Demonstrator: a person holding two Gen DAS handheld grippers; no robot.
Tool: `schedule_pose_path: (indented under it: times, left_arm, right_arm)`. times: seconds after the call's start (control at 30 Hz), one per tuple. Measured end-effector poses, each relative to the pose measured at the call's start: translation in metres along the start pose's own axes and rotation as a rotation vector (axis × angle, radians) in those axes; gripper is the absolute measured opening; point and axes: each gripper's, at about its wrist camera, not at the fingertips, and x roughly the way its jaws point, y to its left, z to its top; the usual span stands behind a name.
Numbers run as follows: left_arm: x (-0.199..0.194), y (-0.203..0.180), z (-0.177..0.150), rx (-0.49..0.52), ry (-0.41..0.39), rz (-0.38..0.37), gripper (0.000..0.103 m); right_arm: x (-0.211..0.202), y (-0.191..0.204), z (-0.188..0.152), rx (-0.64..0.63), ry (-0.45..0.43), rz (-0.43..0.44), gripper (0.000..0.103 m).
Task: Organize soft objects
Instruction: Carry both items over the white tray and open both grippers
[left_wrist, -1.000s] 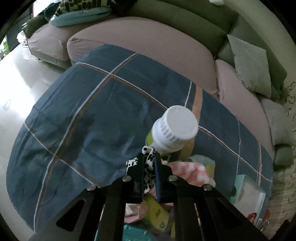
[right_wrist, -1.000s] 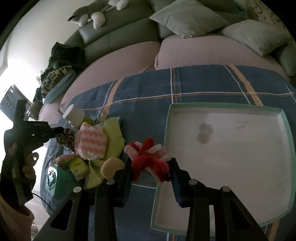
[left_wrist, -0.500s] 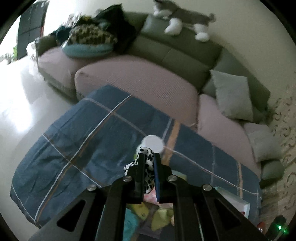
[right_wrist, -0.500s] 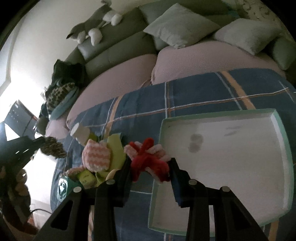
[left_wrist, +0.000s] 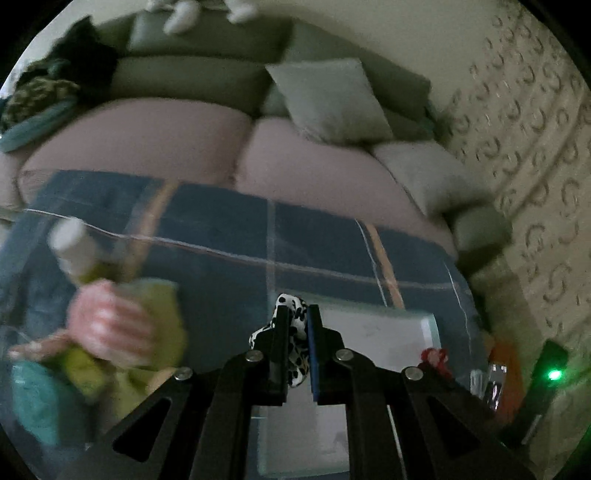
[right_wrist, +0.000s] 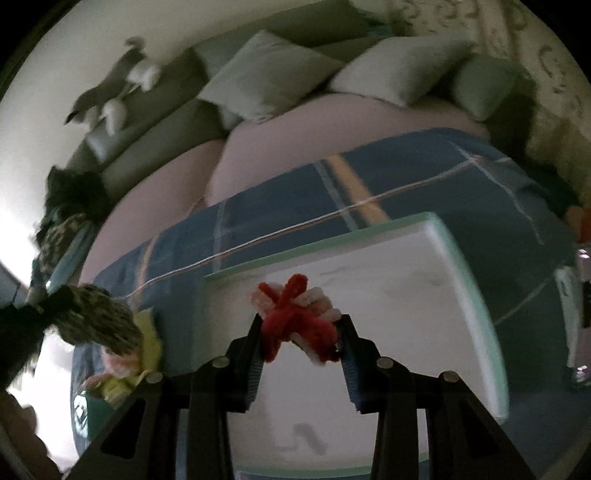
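Observation:
My left gripper (left_wrist: 296, 314) is shut on a black-and-white spotted soft toy (left_wrist: 295, 325), held above the near-left edge of the white tray (left_wrist: 388, 328). The same toy (right_wrist: 99, 317) shows as a blurred mottled lump at the left of the right wrist view. My right gripper (right_wrist: 301, 321) is shut on a red-and-pink fuzzy toy (right_wrist: 295, 314), held over the tray with its green rim (right_wrist: 369, 230). That red toy (left_wrist: 434, 358) also peeks in at the lower right of the left wrist view. A pile of soft things (left_wrist: 122, 325) lies left of the tray on the blue plaid blanket (left_wrist: 258, 236).
A white-capped bottle (left_wrist: 74, 247) stands in the pile. Behind the blanket runs a pink and green sofa (left_wrist: 184, 136) with cushions (left_wrist: 328, 99) and a plush animal (right_wrist: 114, 96) on its back. A teal box (right_wrist: 88, 410) lies at the pile's near end.
Both grippers have swung to the right with their toys. The left one has left the pile and reached the tray's edge; the right one has come over the tray's inside.

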Motion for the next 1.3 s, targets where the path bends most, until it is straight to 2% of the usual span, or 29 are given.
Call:
schedule_pose_path:
  times: [0.1,0.17,0.23,0.33,0.47,0.5,0.53,0.57,0.6,0.63,0.73,0.8,1.1,1.17,1.23,1.3]
  left_arm:
    - [0.043,-0.017,-0.011,-0.003,0.093,-0.035,0.009]
    - [0.063,-0.028,-0.019,0.005,0.135,-0.058,0.009]
    - [0.08,-0.043,-0.03,0.055,0.166,-0.068,0.009]
    - [0.091,-0.055,-0.043,0.113,0.163,-0.089,0.01]
    - [0.094,-0.056,-0.047,0.123,0.149,-0.141,0.011]
    - [0.093,-0.055,-0.048,0.133,0.146,-0.15,0.017]
    - [0.094,-0.056,-0.047,0.139,0.145,-0.152,0.032]
    - [0.095,-0.057,-0.048,0.145,0.143,-0.156,0.041]
    - [0.094,-0.057,-0.048,0.148,0.141,-0.166,0.057]
    - [0.092,-0.056,-0.046,0.144,0.134,-0.166,0.063]
    - [0.085,-0.052,-0.043,0.121,0.123,-0.198,0.074]
    - [0.082,-0.049,-0.04,0.105,0.122,-0.207,0.075]
    - [0.066,-0.025,-0.026,0.044,0.067,-0.1,0.077]
    - [0.065,-0.02,-0.024,0.033,0.058,-0.071,0.081]
    - [0.064,-0.013,-0.022,0.019,0.041,-0.008,0.092]
    - [0.063,-0.007,-0.022,0.005,0.017,0.04,0.093]
  right_arm:
    - [0.0,-0.017,0.003,0.029,0.0,-0.076,0.04]
    - [0.0,-0.026,0.004,0.042,0.005,-0.095,0.04]
    - [0.001,-0.031,0.005,0.051,0.012,-0.112,0.041]
    - [0.003,-0.033,0.005,0.054,0.019,-0.137,0.041]
    - [0.004,-0.037,0.004,0.074,0.025,-0.169,0.042]
    - [0.005,-0.039,0.004,0.08,0.027,-0.171,0.042]
    - [0.006,-0.04,0.003,0.089,0.03,-0.18,0.044]
    - [0.007,-0.04,0.003,0.093,0.033,-0.188,0.047]
    - [0.009,-0.04,0.002,0.097,0.04,-0.197,0.05]
    - [0.01,-0.041,0.002,0.099,0.042,-0.201,0.054]
    - [0.012,-0.042,0.001,0.098,0.047,-0.223,0.058]
    - [0.012,-0.042,0.0,0.104,0.048,-0.222,0.06]
    - [-0.004,-0.04,0.003,0.107,-0.01,-0.239,0.064]
    - [-0.005,-0.04,0.003,0.108,-0.016,-0.234,0.066]
    - [-0.005,-0.039,0.003,0.107,-0.019,-0.23,0.071]
    - [-0.005,-0.039,0.003,0.106,-0.021,-0.225,0.076]
